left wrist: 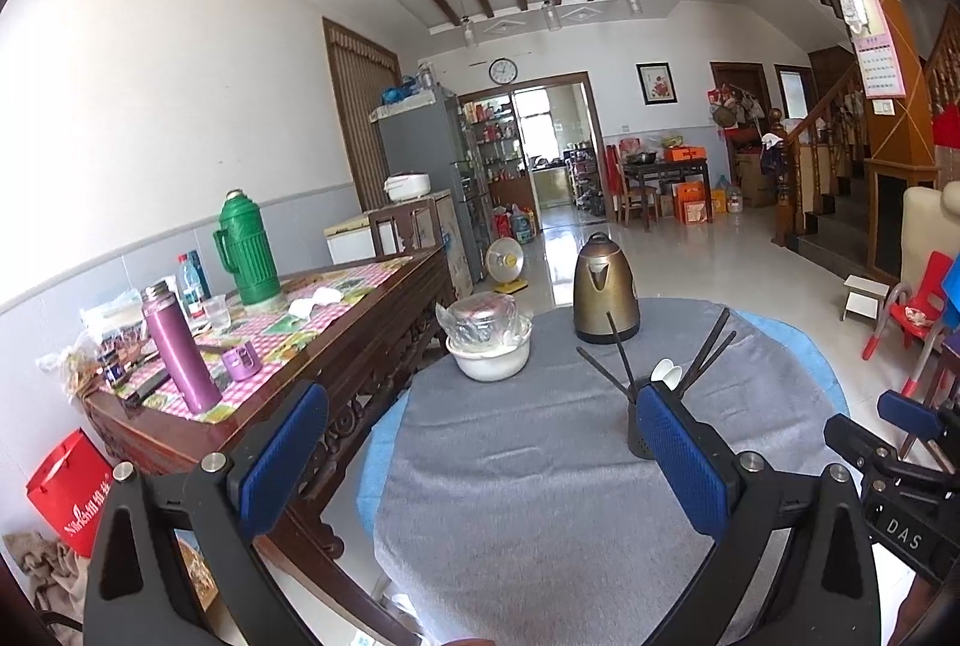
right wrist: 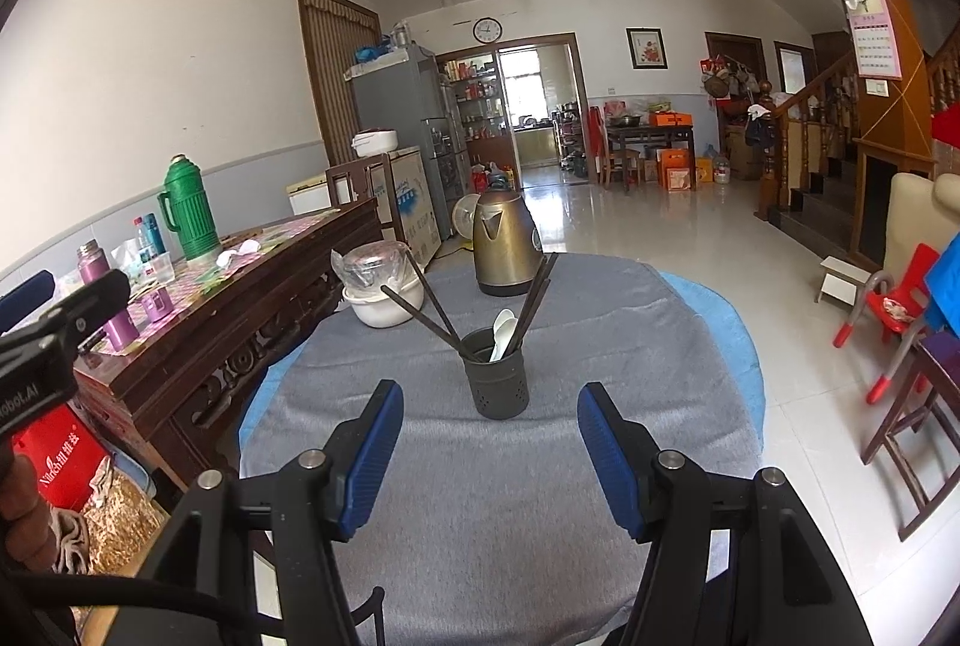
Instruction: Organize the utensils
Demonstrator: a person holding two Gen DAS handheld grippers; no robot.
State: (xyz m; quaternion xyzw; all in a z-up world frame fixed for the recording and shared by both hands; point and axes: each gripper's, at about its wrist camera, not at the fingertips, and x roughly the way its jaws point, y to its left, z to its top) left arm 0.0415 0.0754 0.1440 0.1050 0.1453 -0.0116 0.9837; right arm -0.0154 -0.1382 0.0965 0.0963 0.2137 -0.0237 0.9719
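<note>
Grey cloth [right wrist: 510, 496] covers the round table [right wrist: 729, 322], and a blue cover peeks out at its edge. On the cloth stands a dark cup holder [right wrist: 495, 373] with small holes near its bottom. It stands upright, near the middle of the table. Dark chopsticks [right wrist: 426, 319] lean out of it to the left and to the right. One white spoon [right wrist: 503, 334] sits inside it too.

Behind the holder stands a brown metal kettle [right wrist: 504, 250]. To the left of the kettle is a white bowl [right wrist: 384, 307] with a shiny lid wrapped in clear plastic on top.

Both claws have blue pads. The right gripper [right wrist: 489, 457] is spread wide and holds nothing. It is close to the holder, which sits just past its fingertips. The left gripper [left wrist: 480, 457] is spread wide too and holds nothing. From its camera, the holder is partly hidden behind its right pad.

A long wooden side table [left wrist: 360, 346] stands to the left. A green flask [left wrist: 249, 250] and a purple bottle [left wrist: 180, 352] stand on it.
</note>
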